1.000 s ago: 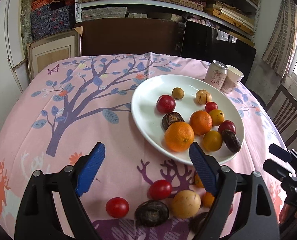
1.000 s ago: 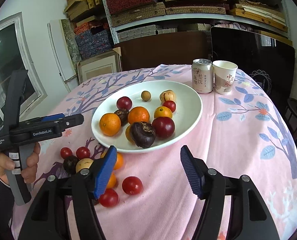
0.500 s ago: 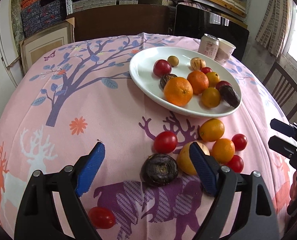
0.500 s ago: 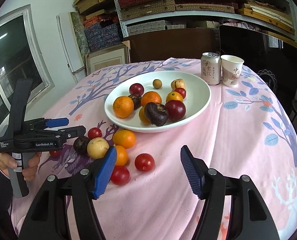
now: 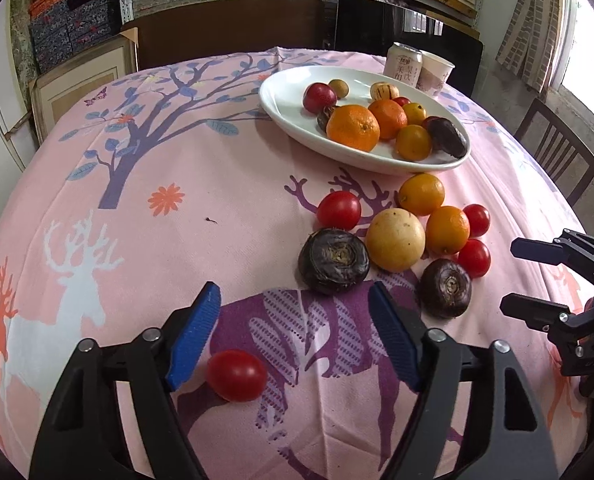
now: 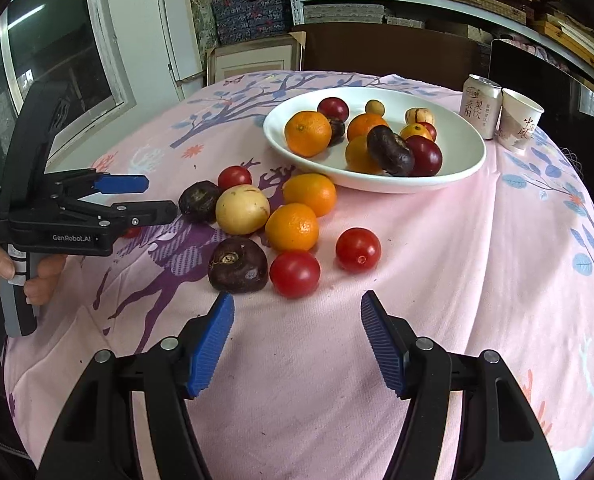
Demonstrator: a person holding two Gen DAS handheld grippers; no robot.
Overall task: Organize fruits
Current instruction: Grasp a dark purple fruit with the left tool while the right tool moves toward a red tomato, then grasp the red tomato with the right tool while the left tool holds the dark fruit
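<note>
fruits (image 6: 293, 227) loose beside white plate (image 6: 463, 140) holding oranges (image 6: 308, 133), both hand-held grippers (image 5: 295, 332) (image 6: 297, 334) agape

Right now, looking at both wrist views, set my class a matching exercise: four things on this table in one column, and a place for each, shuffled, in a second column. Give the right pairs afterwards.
Things
1. Can
2. Lone tomato
3. Yellow fruit
4. Big orange

Places
A. On the cloth, among the loose fruit in front of the plate
B. In the white plate, at its left side as the right wrist sees it
C. Beside the paper cup, behind the plate
D. Between the open fingers of the left gripper

Pairs: 1-C, 2-D, 3-A, 4-B
</note>
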